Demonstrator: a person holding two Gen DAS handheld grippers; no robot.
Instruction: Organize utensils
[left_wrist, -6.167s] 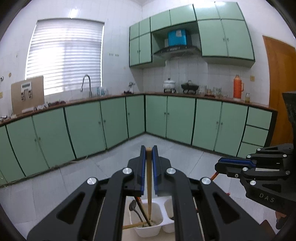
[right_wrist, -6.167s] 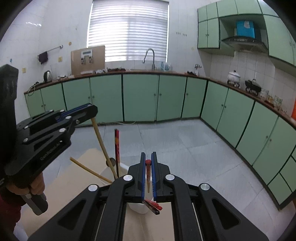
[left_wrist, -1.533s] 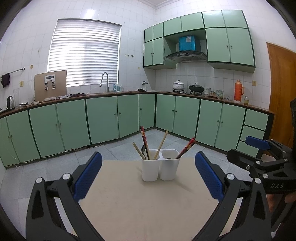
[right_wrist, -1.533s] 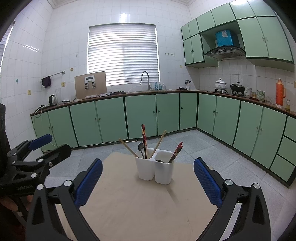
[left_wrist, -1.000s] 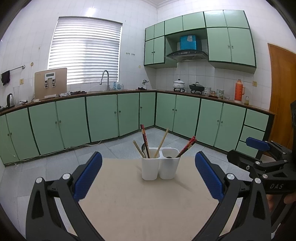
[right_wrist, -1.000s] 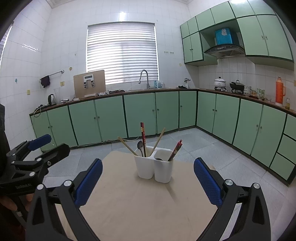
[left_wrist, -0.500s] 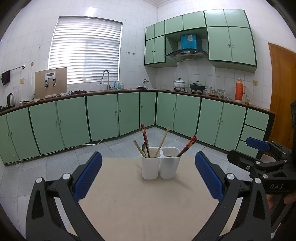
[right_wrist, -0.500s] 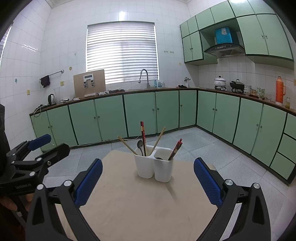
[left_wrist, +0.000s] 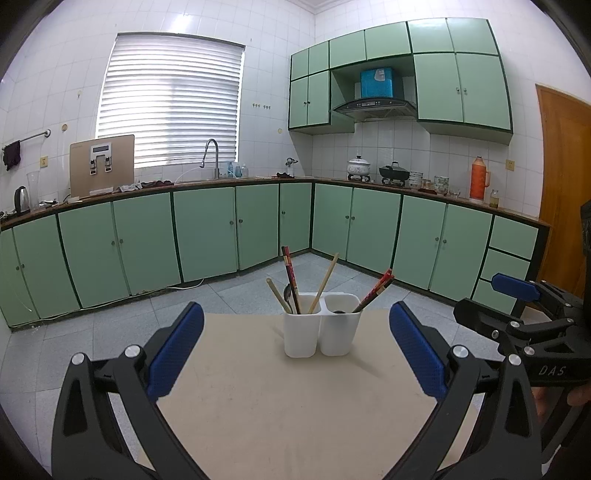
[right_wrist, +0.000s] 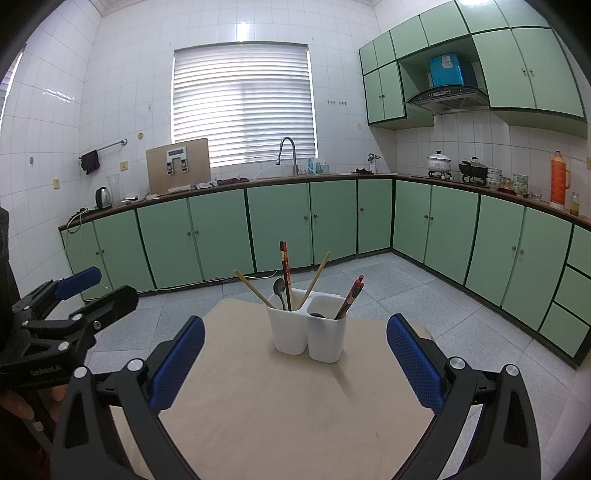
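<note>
A white two-compartment utensil holder stands on the beige table. Its left compartment holds wooden chopsticks, a red-black chopstick and a metal spoon. Its right compartment holds red chopsticks and a dark spoon bowl. My left gripper is wide open and empty, set back from the holder. My right gripper is also wide open and empty. Each shows at the other view's edge: right gripper, left gripper.
The table ends a short way behind the holder, with tiled floor beyond. Green cabinets line the far walls under a counter with sink, pots and a thermos. A wooden door is at right.
Six seconds ago each gripper was shut on a chopstick above the holder. Both have since let go, opened and pulled back. Over the last second and a half, nothing has visibly moved.
</note>
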